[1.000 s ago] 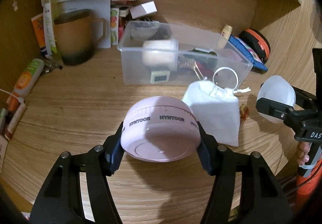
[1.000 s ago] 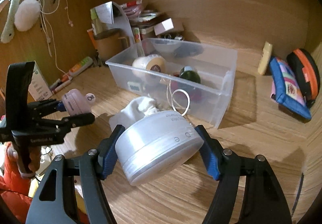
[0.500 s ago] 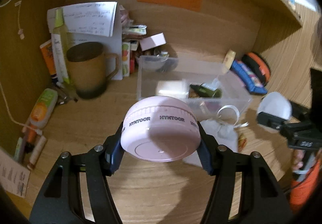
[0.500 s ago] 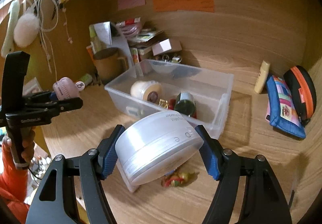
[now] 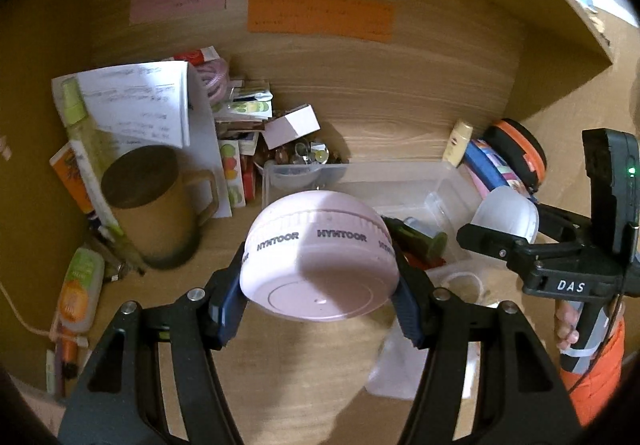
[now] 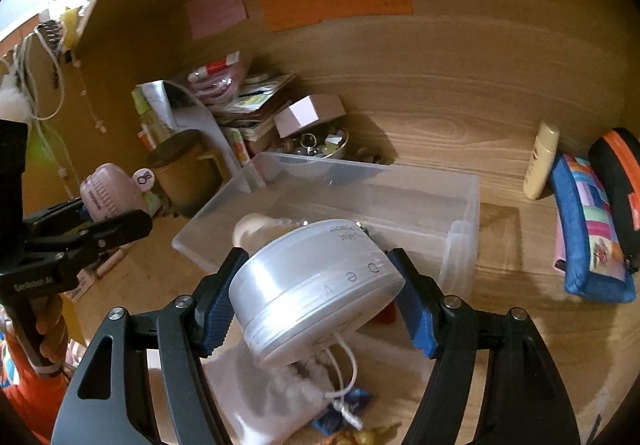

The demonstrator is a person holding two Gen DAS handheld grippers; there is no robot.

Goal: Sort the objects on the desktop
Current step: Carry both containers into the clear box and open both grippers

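My left gripper (image 5: 320,293) is shut on a round pink HYNTOOR case (image 5: 320,265), held in the air in front of the clear plastic bin (image 5: 452,185). My right gripper (image 6: 316,297) is shut on a round white jar (image 6: 316,285), held above the bin's (image 6: 460,213) near edge. The bin holds a tape roll (image 6: 256,225) and a dark green bottle (image 5: 428,241). A white drawstring pouch (image 6: 280,401) lies on the desk under the right gripper. Each gripper shows in the other's view, the right (image 5: 504,221) and the left (image 6: 108,201).
A brown mug (image 5: 152,205), papers (image 5: 136,105) and small boxes (image 5: 292,125) crowd the back left. A blue pencil case (image 6: 588,229), an orange-black pouch (image 6: 620,173) and a cream tube (image 6: 540,161) stand right. Tubes (image 5: 78,285) lie far left. Candy wrappers (image 6: 360,433) lie by the pouch.
Both grippers have risen and tilted up with their round cases held. The bin and pouch now sit lower and nearer in both views.
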